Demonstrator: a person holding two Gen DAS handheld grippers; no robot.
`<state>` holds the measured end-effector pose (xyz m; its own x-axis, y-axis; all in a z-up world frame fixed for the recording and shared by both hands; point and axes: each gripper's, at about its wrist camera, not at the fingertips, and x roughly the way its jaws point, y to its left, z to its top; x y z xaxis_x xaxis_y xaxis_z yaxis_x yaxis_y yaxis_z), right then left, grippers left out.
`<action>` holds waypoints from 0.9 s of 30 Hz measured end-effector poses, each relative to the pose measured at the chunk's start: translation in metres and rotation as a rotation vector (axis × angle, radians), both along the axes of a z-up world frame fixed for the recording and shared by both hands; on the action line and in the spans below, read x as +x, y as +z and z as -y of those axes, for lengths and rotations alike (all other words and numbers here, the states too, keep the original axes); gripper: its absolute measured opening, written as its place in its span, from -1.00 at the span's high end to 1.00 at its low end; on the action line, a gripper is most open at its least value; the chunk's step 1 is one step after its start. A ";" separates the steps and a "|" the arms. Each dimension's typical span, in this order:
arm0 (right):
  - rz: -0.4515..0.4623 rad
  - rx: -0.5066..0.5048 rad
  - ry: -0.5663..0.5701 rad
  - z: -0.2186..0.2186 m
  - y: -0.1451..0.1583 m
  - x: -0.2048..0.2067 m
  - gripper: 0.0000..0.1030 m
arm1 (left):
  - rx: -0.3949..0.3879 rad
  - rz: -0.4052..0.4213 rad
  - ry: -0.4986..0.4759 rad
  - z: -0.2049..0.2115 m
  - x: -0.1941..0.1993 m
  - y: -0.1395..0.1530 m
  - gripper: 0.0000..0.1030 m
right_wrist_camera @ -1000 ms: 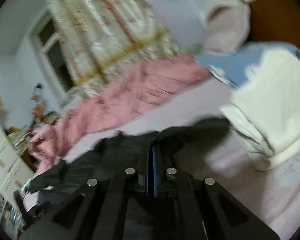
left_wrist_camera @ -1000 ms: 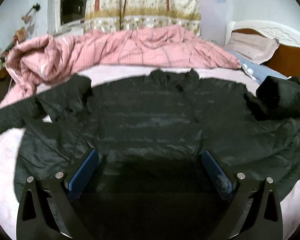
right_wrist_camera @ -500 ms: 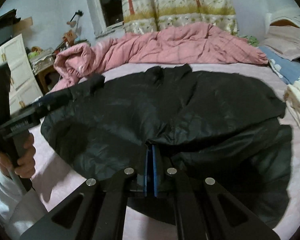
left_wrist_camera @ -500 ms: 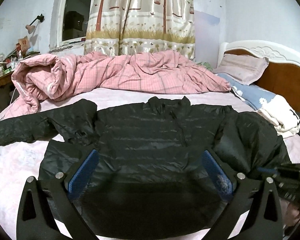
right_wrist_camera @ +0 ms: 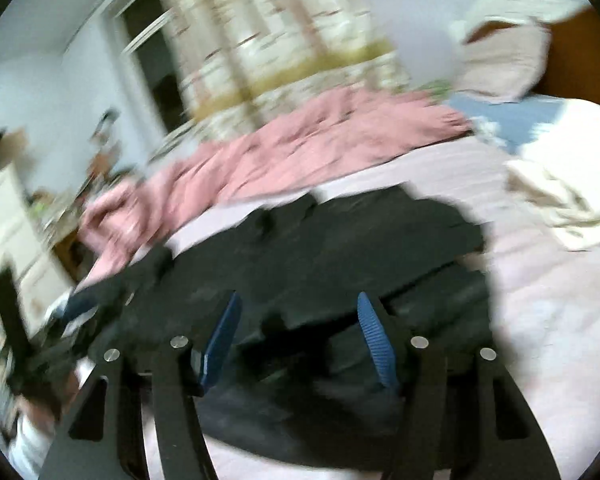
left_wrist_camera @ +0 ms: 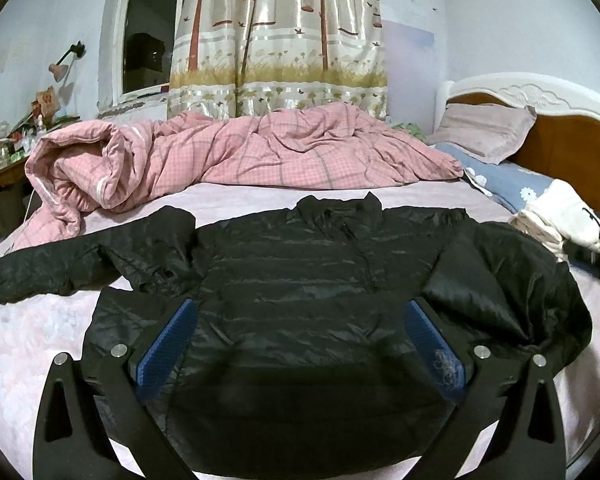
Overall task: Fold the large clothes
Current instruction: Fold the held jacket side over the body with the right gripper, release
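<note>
A black puffer jacket (left_wrist_camera: 292, 280) lies spread on the pink bed sheet (left_wrist_camera: 28, 340), collar towards the far side. Its left sleeve stretches out flat to the left, and its right sleeve is folded in over the right side of the body. My left gripper (left_wrist_camera: 300, 340) hovers open above the jacket's lower hem, nothing between its blue pads. In the blurred right wrist view the jacket (right_wrist_camera: 340, 256) fills the middle. My right gripper (right_wrist_camera: 296, 332) is over its near edge with jaws opening, and the cloth lies loose below them, not pinched.
A rumpled pink checked quilt (left_wrist_camera: 228, 156) runs along the far side of the bed. A white garment (left_wrist_camera: 560, 220) lies at the right, near a blue pillow (left_wrist_camera: 508, 176) and the wooden headboard (left_wrist_camera: 572, 144). A white drawer unit (right_wrist_camera: 8, 232) stands to the left.
My right gripper, shut on the right sleeve, carried it in over the jacket's body, then opened and let it go. The left gripper rose slightly, so more of the room shows.
</note>
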<state>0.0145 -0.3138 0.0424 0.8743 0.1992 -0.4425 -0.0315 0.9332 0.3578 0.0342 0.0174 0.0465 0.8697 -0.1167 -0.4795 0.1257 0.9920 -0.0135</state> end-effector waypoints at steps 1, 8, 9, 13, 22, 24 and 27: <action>-0.001 0.009 -0.046 0.013 0.001 0.004 -0.30 | 0.004 0.001 -0.001 0.002 0.000 -0.001 -0.99; -0.175 0.177 -0.192 0.087 -0.025 0.075 -0.50 | 0.025 -0.001 -0.012 0.011 0.000 -0.006 -0.99; -0.207 0.207 -0.171 0.091 -0.033 0.085 -0.50 | 0.033 0.000 -0.014 0.012 0.000 -0.006 -0.99; -0.291 0.289 -0.058 0.088 -0.055 0.110 -0.47 | 0.070 0.021 -0.004 0.017 -0.002 -0.007 -0.99; -0.082 0.007 -0.108 0.036 -0.007 0.066 0.86 | 0.077 0.032 0.002 0.017 -0.004 -0.004 -0.99; -0.020 -0.021 -0.039 0.014 0.006 0.045 0.87 | 0.083 0.057 0.023 0.016 -0.007 0.000 -0.99; 0.026 -0.021 0.068 -0.019 0.017 0.023 0.87 | 0.056 0.060 0.020 0.013 -0.009 0.004 -0.99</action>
<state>0.0371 -0.2944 0.0591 0.8705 0.2494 -0.4243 -0.1042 0.9359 0.3364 0.0251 0.0043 0.0507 0.8991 -0.0736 -0.4315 0.1048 0.9933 0.0491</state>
